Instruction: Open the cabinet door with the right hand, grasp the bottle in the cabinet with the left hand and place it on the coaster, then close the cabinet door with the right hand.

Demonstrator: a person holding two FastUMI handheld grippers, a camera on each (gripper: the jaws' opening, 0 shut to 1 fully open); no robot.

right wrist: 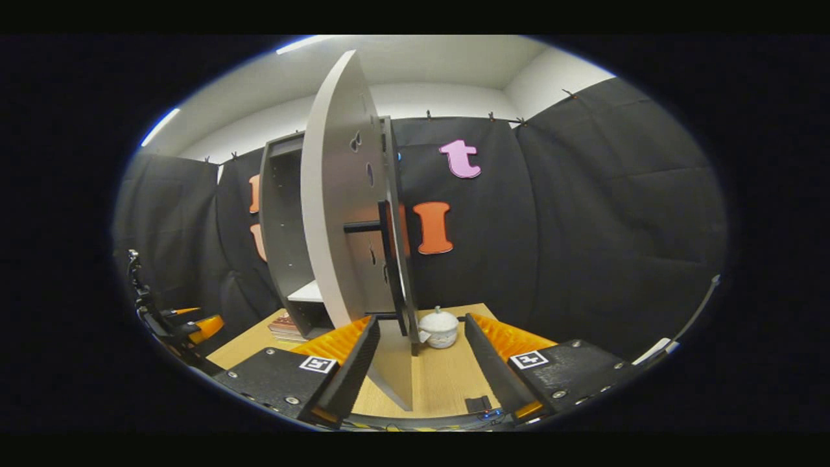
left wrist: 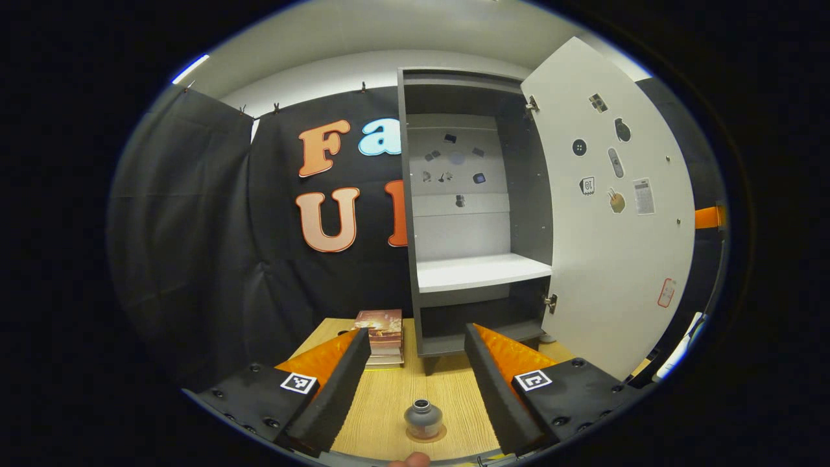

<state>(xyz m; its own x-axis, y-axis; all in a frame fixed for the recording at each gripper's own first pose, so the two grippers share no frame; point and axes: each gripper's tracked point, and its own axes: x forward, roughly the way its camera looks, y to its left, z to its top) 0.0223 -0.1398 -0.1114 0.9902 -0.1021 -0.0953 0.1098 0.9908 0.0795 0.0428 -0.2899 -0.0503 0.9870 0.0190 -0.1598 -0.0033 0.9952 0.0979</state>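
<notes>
Now, nearest to me in the left gripper view, the left gripper (left wrist: 416, 383) is spread wide with nothing between its fingers, and the bottle (left wrist: 423, 419) stands upright on the coaster (left wrist: 428, 434) at my six o'clock, low between the two fingers and touching neither. It is a small, squat, grey bottle with a narrow neck and cap; I judge it light and rigid, probably smooth enough to slip, so if I had to take it again I would close on the round body below the neck, not the cap. A fingertip shows at the very bottom edge. Beyond the bottle the wooden table (left wrist: 395, 395) runs to a stack of books (left wrist: 384, 337) at eleven o'clock, and the cabinet (left wrist: 476, 214) stands at twelve, its shelf bare. The cabinet door (left wrist: 609, 220) hangs wide at two o'clock. In the right gripper view, the right gripper (right wrist: 421, 363) is also fully apart, straddling the door's bottom edge at twelve without pinching it; its handle bar sits higher. Behind it a white lidded pot (right wrist: 439, 328) rests on the table. The door is stiff and swings; I expect a push will close it.
</notes>
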